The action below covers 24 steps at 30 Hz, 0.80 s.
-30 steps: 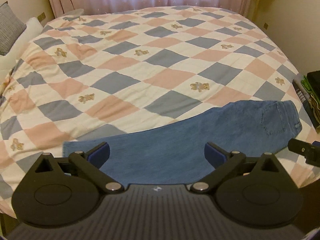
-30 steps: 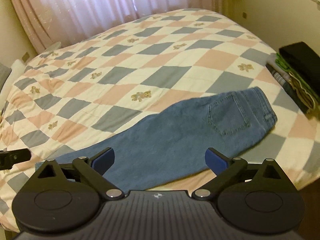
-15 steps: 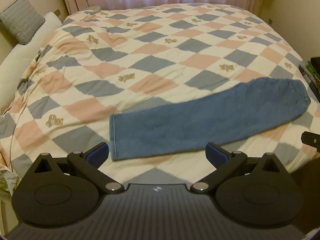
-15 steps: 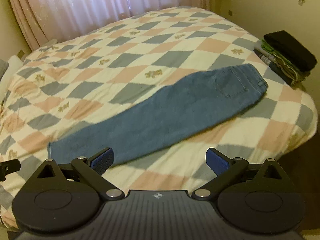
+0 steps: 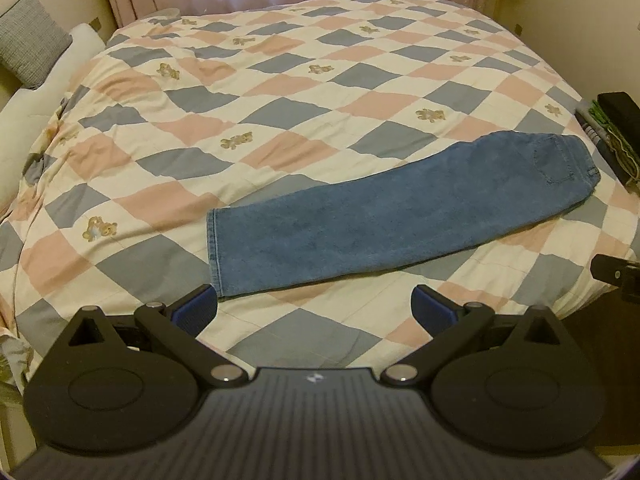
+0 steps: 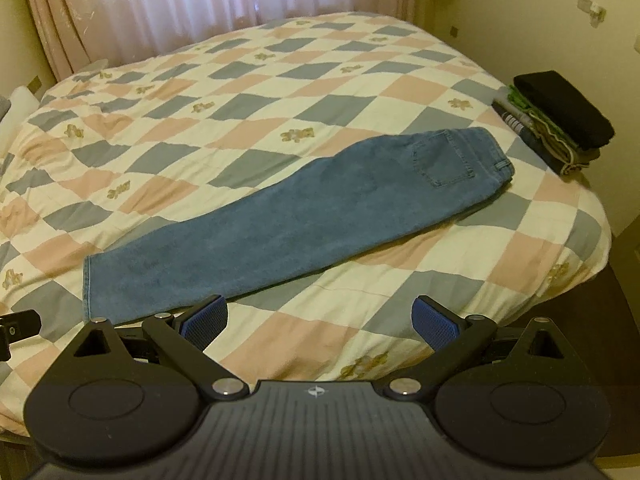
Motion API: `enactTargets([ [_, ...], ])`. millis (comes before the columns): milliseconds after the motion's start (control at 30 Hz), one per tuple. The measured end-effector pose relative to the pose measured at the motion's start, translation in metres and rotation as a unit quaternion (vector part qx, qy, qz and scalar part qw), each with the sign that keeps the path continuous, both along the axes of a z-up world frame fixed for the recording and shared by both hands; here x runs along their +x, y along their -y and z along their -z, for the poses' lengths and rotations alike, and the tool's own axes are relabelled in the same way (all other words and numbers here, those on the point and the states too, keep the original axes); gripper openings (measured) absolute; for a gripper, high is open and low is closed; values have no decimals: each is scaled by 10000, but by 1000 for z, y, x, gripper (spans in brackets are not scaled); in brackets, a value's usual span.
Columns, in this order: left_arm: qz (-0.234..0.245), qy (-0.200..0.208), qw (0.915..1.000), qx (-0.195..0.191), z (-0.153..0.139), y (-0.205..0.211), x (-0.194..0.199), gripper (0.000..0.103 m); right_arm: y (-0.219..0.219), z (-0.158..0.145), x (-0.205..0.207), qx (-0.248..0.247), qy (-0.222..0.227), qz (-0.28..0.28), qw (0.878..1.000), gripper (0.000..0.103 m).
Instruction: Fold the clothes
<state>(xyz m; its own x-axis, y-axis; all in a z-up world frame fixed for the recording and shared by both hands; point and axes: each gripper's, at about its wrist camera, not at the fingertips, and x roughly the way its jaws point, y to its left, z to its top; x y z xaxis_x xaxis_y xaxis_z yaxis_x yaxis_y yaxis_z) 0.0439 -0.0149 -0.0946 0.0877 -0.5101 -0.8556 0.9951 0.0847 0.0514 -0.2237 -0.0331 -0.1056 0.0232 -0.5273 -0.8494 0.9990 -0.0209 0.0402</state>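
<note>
Denim jeans (image 5: 392, 224) lie flat on the bed (image 5: 280, 92), doubled leg over leg, hem left, waist right beside a folded stack (image 6: 560, 120). Both the left gripper (image 5: 314, 306) and right gripper (image 6: 320, 314) hover empty, jaws spread. Judged half-folded; a crosswise fold would need hem or waist pinched.

Stack of folded clothes (image 5: 612, 136) beside the jeans' (image 5: 400, 216) waistband cut off by the left-wrist frame edge, its lower garments too compressed to identify, grey cushion (image 5: 28, 50) far beyond the jeans' hem half cropped, jeans' underlying leg hidden beneath the top layer
</note>
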Motion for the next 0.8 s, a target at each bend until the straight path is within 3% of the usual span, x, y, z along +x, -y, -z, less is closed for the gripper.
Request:
enactTargets([
  [467,-250,110,9993,-235,10,56,-14,102,86,5,-6,-387,51,-547,9977,101],
  [667,-70,-250,9994,-233,23,61,13,102,96,5,1,-751,-79,-925,9928,101],
  [800,41,-375,9992,-108,31,76,38,102,101,11,5,-826,-191,-773,9934,101],
])
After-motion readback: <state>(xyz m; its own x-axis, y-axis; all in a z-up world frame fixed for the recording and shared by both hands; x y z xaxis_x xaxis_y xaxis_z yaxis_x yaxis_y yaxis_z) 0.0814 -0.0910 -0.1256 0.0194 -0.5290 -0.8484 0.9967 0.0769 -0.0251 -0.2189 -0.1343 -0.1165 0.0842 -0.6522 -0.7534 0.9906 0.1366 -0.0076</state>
